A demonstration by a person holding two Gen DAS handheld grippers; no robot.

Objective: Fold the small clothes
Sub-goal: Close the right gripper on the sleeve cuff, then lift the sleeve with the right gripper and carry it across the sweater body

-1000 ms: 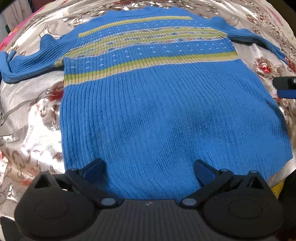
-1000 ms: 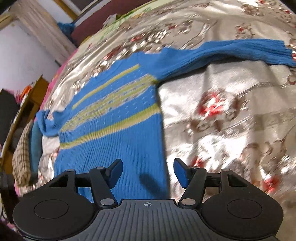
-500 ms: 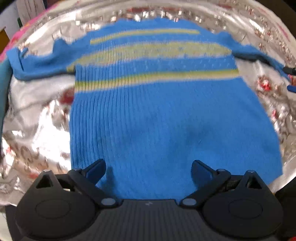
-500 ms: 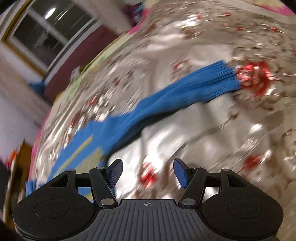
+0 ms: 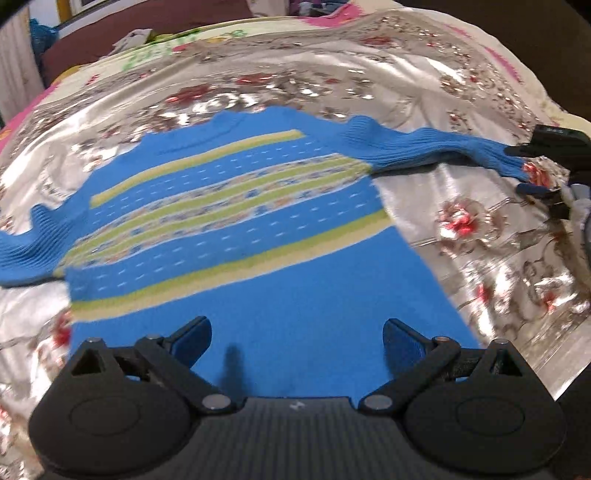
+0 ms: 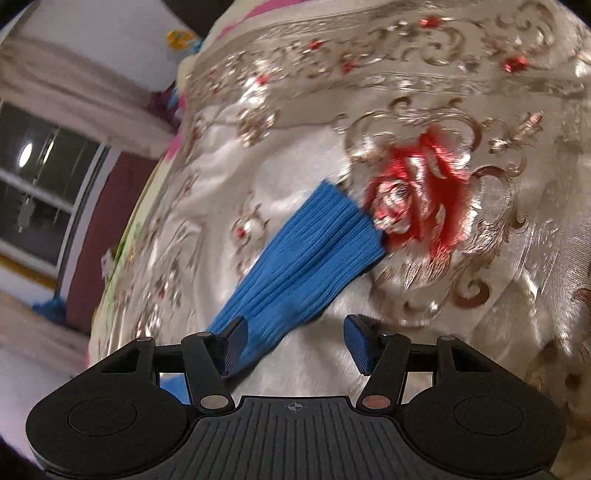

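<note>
A blue knit sweater [image 5: 258, 258] with yellow-green stripes lies flat on a shiny floral bedspread [image 5: 480, 258], both sleeves spread outward. My left gripper [image 5: 297, 339] hovers open above the plain blue lower body, nothing between its fingers. The right sleeve [image 5: 443, 147] stretches to the right, where my right gripper [image 5: 532, 170] straddles its cuff. In the right wrist view the sleeve [image 6: 306, 251] runs diagonally down to the left finger of my right gripper [image 6: 295, 345]. Its jaws are closing, the sleeve's edge lies partly between them, and the pads stand clear of it.
The left sleeve [image 5: 26, 254] bunches at the bedspread's left side. A dark maroon wall [image 5: 129, 22] sits beyond the bed's far end. A window [image 6: 37, 177] shows at left in the right wrist view. Dark space drops off at the bed's right edge.
The left gripper has risen and tilted up, showing more of the bed beyond the sweater. The right gripper has rolled and swept from the sweater's body out along the right sleeve to its cuff.
</note>
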